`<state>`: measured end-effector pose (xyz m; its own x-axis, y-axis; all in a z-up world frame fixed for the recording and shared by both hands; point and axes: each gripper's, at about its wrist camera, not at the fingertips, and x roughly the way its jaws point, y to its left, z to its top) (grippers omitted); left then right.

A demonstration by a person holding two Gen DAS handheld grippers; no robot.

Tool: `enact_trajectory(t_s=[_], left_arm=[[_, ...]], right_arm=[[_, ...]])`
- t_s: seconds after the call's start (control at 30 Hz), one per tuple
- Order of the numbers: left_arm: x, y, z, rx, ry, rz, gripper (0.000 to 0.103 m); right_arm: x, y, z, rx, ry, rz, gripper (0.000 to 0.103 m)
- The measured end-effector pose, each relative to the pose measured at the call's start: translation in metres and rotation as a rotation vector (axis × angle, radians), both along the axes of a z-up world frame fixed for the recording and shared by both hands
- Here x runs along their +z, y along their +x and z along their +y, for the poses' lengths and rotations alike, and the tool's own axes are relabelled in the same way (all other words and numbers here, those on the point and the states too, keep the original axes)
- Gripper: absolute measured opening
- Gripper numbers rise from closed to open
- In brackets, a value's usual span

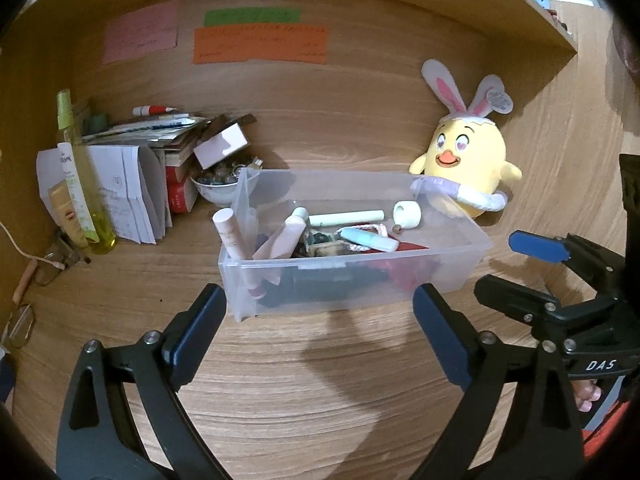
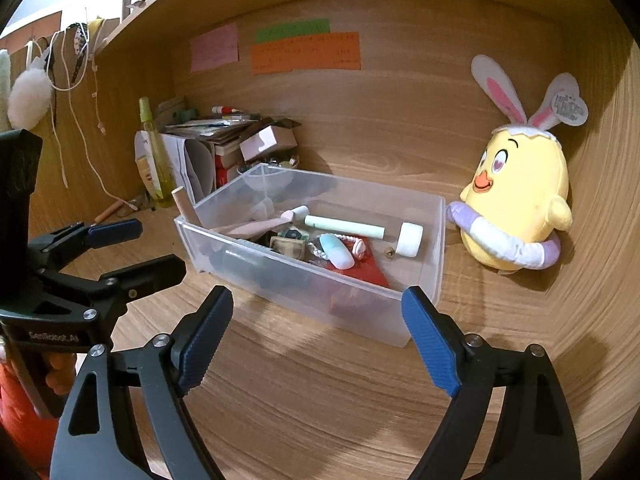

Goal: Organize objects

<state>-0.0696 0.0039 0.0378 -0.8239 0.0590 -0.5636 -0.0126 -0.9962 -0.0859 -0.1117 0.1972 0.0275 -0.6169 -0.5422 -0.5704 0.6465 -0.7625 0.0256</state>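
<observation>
A frosted, boxy plastic bin [image 1: 352, 276] of smooth tubes sat on the wood-grain counter [image 1: 320, 380], both grippers' [image 1: 316, 332] [image 2: 316, 332] ribbed blue jaws apart and empty.

- A clear plastic bin [image 1: 352, 280], rectangular and open-topped, stands upright on the wooden surface at the centre of the left wrist frame; in the right wrist view it sits centre frame, turned corner-on [image 2: 312, 276].
- Inside lie a pale green stick [image 1: 346, 218] on its side toward the back, a white cap [image 1: 407, 214] at its right end, a light blue oval case [image 1: 370, 239], a pink tube [image 1: 286, 238] leaning toward the left, and a red flat piece [image 2: 368, 266] on the bottom.
- A pinkish cylinder [image 1: 232, 234] stands tilted in the bin's left corner, its top above the rim.
</observation>
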Motion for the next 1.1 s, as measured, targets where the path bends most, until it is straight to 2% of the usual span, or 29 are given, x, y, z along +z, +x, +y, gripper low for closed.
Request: enact_trajectory(t_s=[1.1], left_arm=[[-0.0038,0.0004,0.0029,0.001,0.016,-0.010,0.096]], right_arm=[[0.0020,0.0027,-0.0023,0.027,-0.006,0.001,0.085]])
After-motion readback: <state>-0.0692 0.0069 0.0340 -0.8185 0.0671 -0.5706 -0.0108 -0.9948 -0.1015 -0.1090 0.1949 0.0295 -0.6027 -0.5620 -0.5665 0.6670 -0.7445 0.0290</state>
